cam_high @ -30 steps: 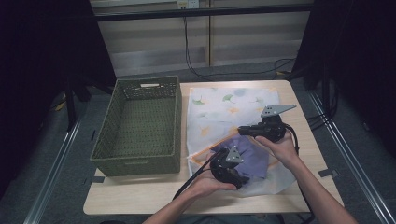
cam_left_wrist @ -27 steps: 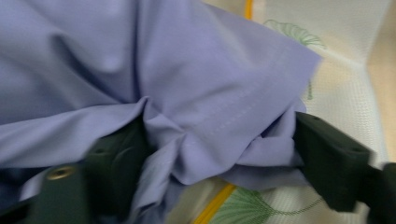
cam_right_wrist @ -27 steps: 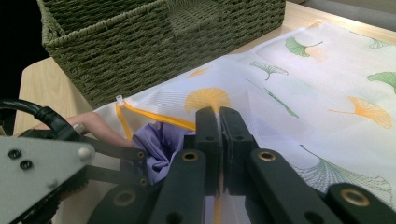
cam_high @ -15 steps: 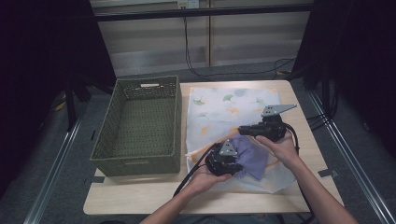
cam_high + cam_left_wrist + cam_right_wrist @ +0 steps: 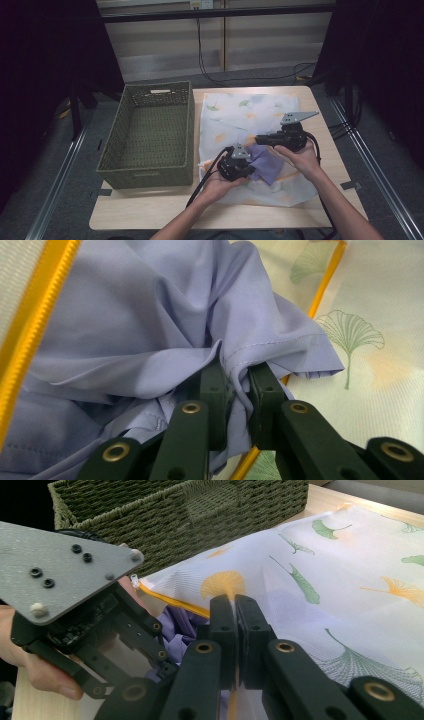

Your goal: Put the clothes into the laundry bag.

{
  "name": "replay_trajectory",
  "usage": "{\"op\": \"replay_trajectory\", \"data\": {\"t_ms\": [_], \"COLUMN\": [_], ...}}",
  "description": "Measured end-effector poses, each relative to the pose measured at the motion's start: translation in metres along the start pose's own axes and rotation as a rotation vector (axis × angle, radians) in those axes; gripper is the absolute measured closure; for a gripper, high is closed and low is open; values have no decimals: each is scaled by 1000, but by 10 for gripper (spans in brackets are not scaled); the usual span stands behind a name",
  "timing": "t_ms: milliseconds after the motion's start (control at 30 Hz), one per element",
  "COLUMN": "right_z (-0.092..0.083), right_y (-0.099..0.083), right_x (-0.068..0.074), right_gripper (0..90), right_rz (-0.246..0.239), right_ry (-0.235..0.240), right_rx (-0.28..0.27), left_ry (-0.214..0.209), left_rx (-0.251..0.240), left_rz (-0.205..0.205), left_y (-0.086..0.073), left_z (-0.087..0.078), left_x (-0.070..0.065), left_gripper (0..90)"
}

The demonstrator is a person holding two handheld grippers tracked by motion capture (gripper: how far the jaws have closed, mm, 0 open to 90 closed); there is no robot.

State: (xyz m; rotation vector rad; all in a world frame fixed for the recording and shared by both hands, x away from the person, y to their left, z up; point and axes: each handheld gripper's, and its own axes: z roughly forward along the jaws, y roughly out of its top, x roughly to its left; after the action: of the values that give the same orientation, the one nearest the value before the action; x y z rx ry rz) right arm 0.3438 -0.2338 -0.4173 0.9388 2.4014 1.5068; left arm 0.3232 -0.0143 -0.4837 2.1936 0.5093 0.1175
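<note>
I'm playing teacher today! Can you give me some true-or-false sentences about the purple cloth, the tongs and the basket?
1. The left tongs pinch the purple cloth. True.
2. The purple cloth lies in the green basket. False: it is at the leaf-print mesh bag, beside the basket.
3. The right tongs are shut on the mesh bag's edge. True.
4. The bag's zip is blue. False: it is yellow.
5. Socks fill the basket. False: nothing shows inside it.
</note>
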Motion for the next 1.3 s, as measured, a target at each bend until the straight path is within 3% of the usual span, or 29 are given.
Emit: {"op": "replay_trajectory", "data": {"t_ms": [100,267,300,367,733,900,933,1000,1300], "right_z": [-1,-4,-5,-6,-9,-9,-10,-10,-13], "right_y": [0,0,1,1,5,6,7,7,10], "right_x": [0,-2,-2,-2,1,3,3,3,4], "right_gripper": [878,878,879,878,878,878,878,879,879], "right_rz": [4,16,22,25,20,14,13,15,9], "right_ry": [2,15,17,22,39,38,39,43,52], "right_rx": [0,-9,-12,-12,-23,-21,-24,-28,-39], "left_ry": [15,49,46,63,80,89,90,99,138], "left_rx": [-5,37,18,34,-17,-17,-35,-18,-69], "left_rz": [-14,19,12,19,-43,-40,-49,-47,-74], "left_y": [1,12,12,13,13,14,14,18,31], "left_z": [2,5,7,9,10,11,13,13,12], "left_x": [2,0,-1,-1,11,13,13,14,20], "left_gripper": [804,804,803,804,803,804,804,804,806]}}
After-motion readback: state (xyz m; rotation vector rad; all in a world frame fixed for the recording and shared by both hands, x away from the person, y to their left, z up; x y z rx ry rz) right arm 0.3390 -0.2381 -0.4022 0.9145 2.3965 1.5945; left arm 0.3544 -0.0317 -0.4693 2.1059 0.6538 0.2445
